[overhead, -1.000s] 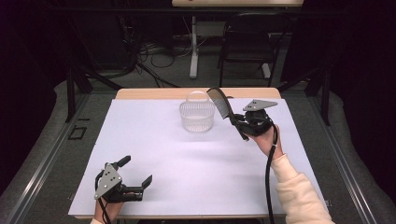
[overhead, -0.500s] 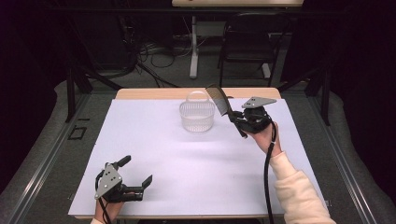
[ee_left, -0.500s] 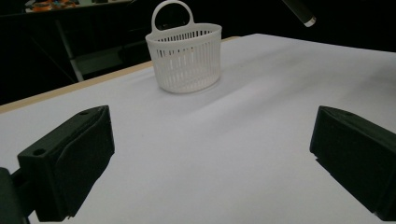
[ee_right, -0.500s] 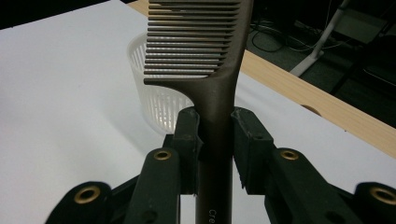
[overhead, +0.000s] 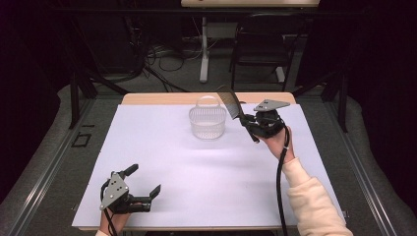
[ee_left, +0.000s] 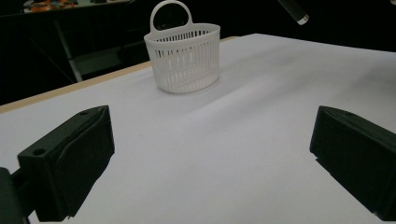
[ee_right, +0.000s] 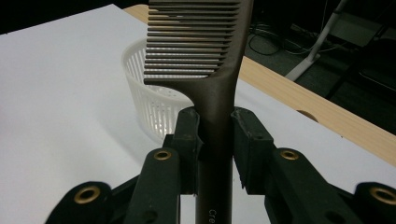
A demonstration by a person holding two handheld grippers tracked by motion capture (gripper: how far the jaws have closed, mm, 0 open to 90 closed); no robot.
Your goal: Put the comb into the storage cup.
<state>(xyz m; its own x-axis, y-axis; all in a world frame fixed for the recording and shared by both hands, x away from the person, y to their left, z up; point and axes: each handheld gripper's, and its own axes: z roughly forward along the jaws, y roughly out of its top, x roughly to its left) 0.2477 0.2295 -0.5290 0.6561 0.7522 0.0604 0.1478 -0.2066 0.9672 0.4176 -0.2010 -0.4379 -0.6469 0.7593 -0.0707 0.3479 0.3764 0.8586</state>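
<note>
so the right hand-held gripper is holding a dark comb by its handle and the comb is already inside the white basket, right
Not quite. The right hand-held gripper does clamp the dark comb by its handle, but the comb is not inside the white basket. It is held in the air beside the basket, teeth end up, as the high view shows.

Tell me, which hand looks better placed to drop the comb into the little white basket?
The right. Its gripper already clamps the comb just beside the basket, while the left gripper sits open at the table's near edge.

"Cre" in pale letters, comb [ee_right: 215, 154] handle
</note>
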